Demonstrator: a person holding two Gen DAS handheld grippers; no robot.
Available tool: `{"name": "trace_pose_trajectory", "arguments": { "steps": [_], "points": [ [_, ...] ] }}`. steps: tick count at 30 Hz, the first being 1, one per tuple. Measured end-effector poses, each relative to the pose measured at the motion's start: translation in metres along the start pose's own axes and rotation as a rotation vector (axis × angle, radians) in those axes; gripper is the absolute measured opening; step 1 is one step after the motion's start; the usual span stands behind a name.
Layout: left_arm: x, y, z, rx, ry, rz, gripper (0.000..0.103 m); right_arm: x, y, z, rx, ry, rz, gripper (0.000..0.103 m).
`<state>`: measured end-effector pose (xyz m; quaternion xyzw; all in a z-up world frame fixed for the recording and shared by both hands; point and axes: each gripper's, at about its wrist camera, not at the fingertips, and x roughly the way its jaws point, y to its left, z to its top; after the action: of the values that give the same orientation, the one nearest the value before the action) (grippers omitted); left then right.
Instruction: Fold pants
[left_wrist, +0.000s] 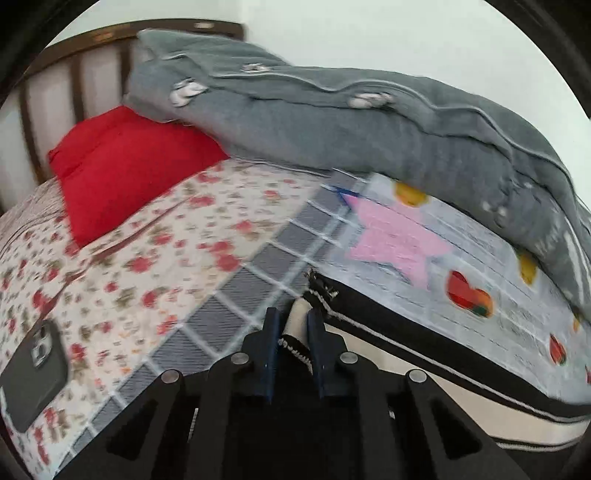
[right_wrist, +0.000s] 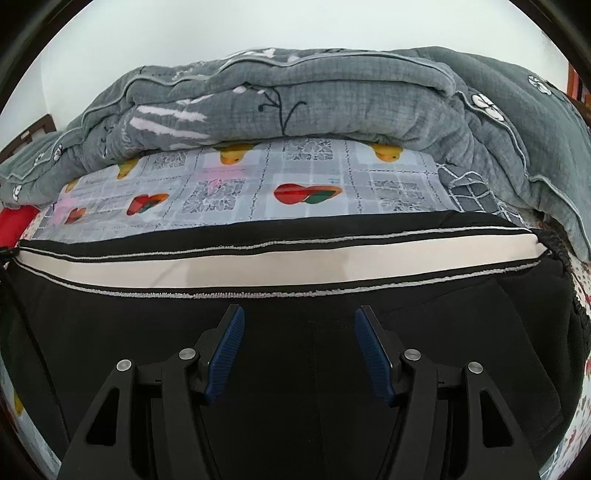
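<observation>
Black pants (right_wrist: 295, 369) with a cream side stripe (right_wrist: 280, 264) edged in white stitching lie flat along the bed. My right gripper (right_wrist: 299, 325) hovers open over the black fabric, holding nothing. My left gripper (left_wrist: 293, 325) is shut on one end of the pants (left_wrist: 406, 332), pinching the cream stripe (left_wrist: 297, 321) between its blue pads; the view is motion-blurred.
A folded grey quilt (right_wrist: 314, 99) lies behind the pants. Under them is a light sheet with hearts and ducks (right_wrist: 258, 188), a floral bedsheet (left_wrist: 147, 258) to the left, a red pillow (left_wrist: 122, 162), a phone (left_wrist: 35, 373) and a wooden headboard (left_wrist: 74, 70).
</observation>
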<state>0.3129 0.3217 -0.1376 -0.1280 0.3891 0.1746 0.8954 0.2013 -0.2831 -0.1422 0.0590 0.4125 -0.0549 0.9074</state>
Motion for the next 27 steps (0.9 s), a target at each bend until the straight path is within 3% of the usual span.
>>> {"name": "trace_pose_trajectory", "arguments": {
  "steps": [3,5,8,13,18,23,27],
  "points": [
    [0.022,0.006,-0.004,-0.045,0.087,0.009,0.017,0.002,-0.004,0.0,0.006,0.009,0.003,0.061],
    [0.015,0.001,-0.005,-0.025,0.06,0.054,0.025,0.004,-0.005,0.0,0.008,0.02,-0.004,0.061],
    [0.003,-0.002,-0.006,-0.019,0.059,0.084,0.048,-0.003,-0.005,-0.001,0.007,0.011,0.009,0.061],
    [-0.034,0.001,-0.02,0.014,0.031,0.045,0.052,-0.024,-0.005,-0.004,0.024,-0.022,0.044,0.061],
    [-0.086,0.016,-0.057,-0.017,0.005,-0.077,0.057,-0.036,0.005,-0.01,0.008,-0.033,0.061,0.061],
    [-0.128,0.041,-0.109,-0.064,-0.023,-0.153,0.064,-0.052,0.017,-0.022,0.001,-0.041,0.107,0.061],
    [-0.132,0.062,-0.146,-0.153,0.041,-0.236,0.065,-0.061,0.023,-0.03,-0.009,-0.039,0.137,0.061]
  ]
}}
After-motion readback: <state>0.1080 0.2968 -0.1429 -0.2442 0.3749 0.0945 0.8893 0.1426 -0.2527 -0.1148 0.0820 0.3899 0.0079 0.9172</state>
